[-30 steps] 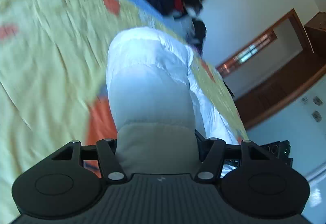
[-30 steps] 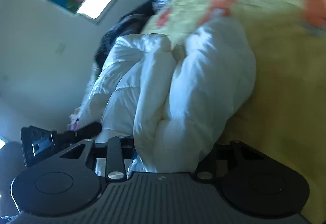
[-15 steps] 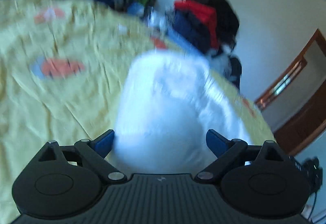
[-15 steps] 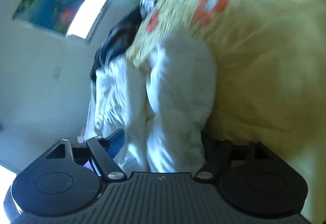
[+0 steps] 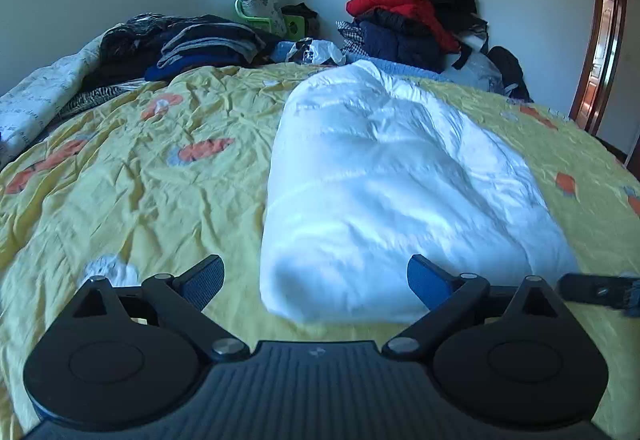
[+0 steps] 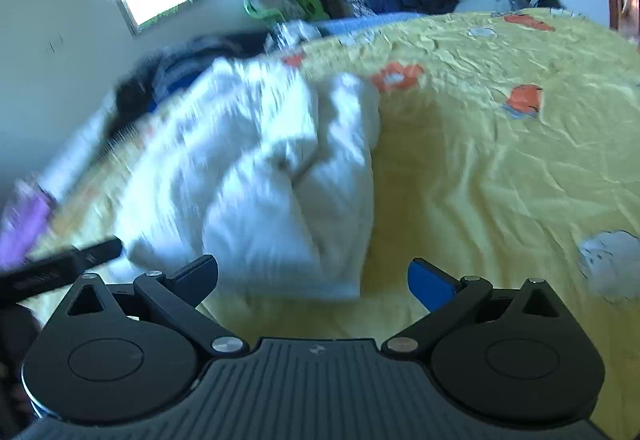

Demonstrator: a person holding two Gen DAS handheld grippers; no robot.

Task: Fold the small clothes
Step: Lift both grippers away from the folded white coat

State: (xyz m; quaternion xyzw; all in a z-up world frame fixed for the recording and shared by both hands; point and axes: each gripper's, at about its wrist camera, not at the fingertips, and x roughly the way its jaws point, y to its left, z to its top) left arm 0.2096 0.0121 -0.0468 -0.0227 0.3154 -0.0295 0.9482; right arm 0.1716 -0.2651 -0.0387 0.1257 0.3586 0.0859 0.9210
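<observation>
Folded white puffer jacket [image 5: 384,192] lies released on the yellow bedspread [image 5: 132,176]; left gripper [image 5: 316,278] and right gripper [image 6: 314,276] hover near, spread, empty.

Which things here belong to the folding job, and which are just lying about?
Part of the job:
white puffy garment, folded on the yellow bedspread
left tongs, open
right tongs, open

Lying about:
red jacket on the clothes pile by the wall
dark folded clothes at the far end of the bed
plastic bag
</observation>
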